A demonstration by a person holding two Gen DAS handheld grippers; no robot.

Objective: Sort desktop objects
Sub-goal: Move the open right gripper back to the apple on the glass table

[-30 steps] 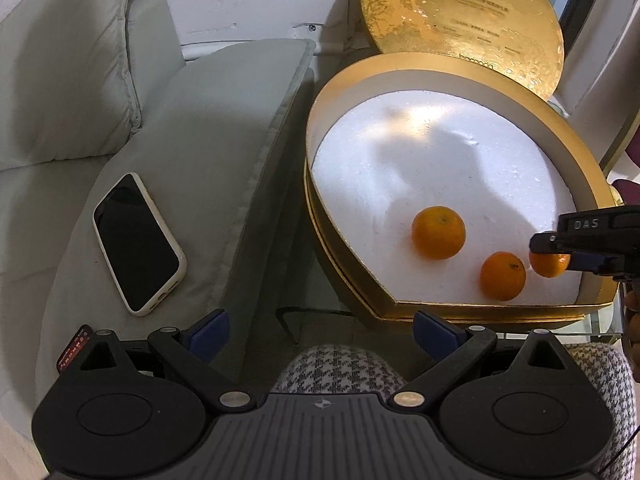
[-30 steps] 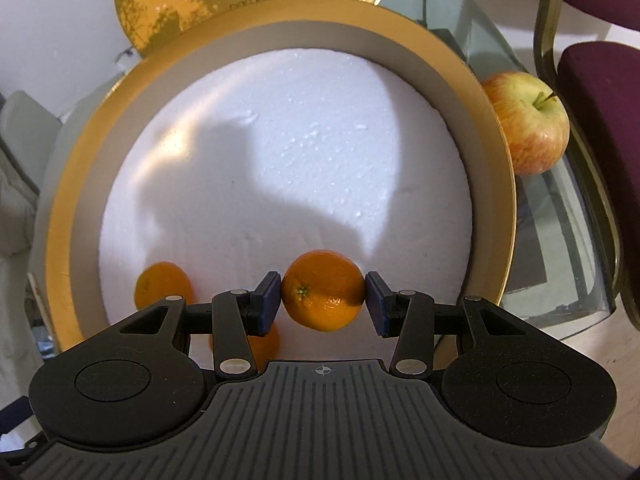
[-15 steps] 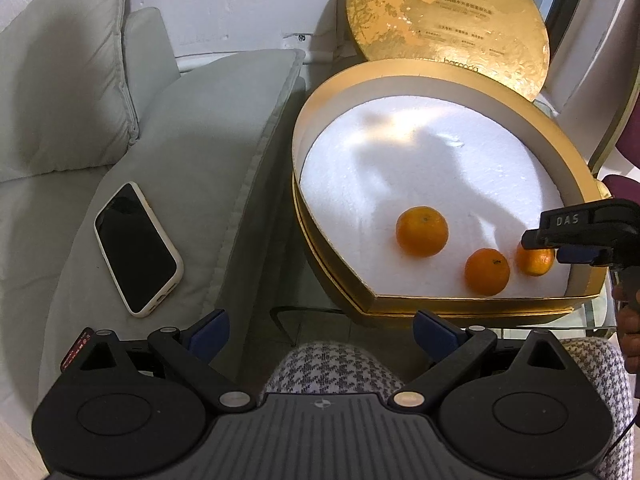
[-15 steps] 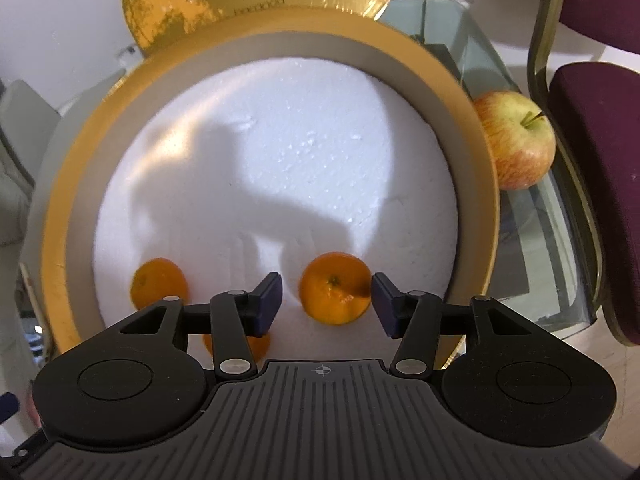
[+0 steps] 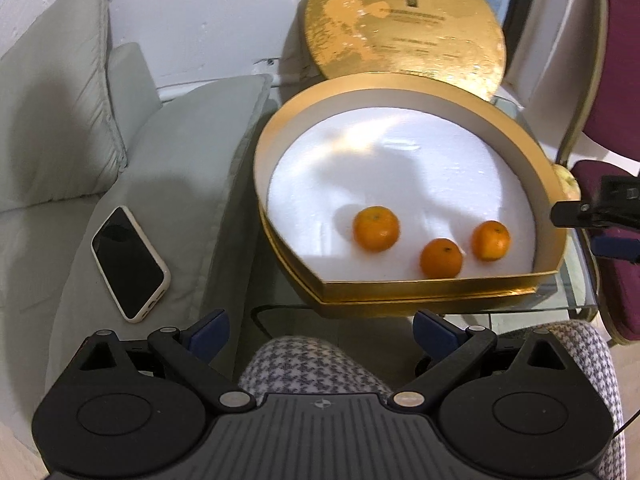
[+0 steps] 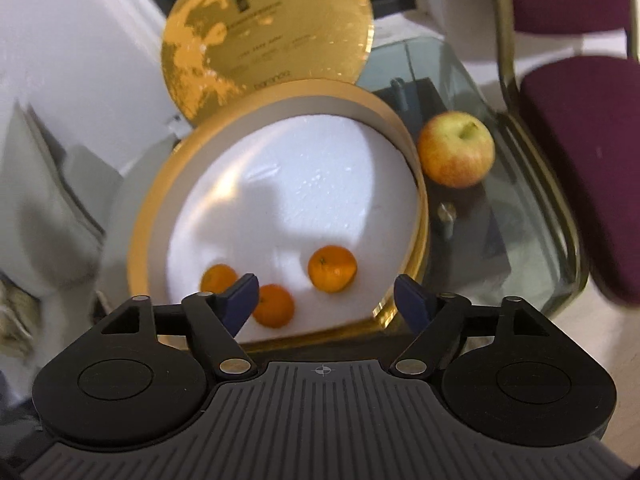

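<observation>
Oranges: three, small, glossy, one [image 6: 332, 269] just ahead of right claw [image 6: 325, 295], two [image 6: 273, 305] [image 6: 218, 278] by its left finger; all on white foam floor of gold box [image 6: 420, 200], near rim closest to claw, apparently sorted there as fruit group. Right claw released, empty, above box's near edge. Apple [image 6: 456, 154], red-yellow, ahead-right on glass table [image 6: 520, 216], outside box; likely next pick. Left claw [image 5: 320, 330] released, empty, hanging short of box. Phone [image 5: 130, 264] ahead-left on cushion [image 5: 180, 152].
</observation>
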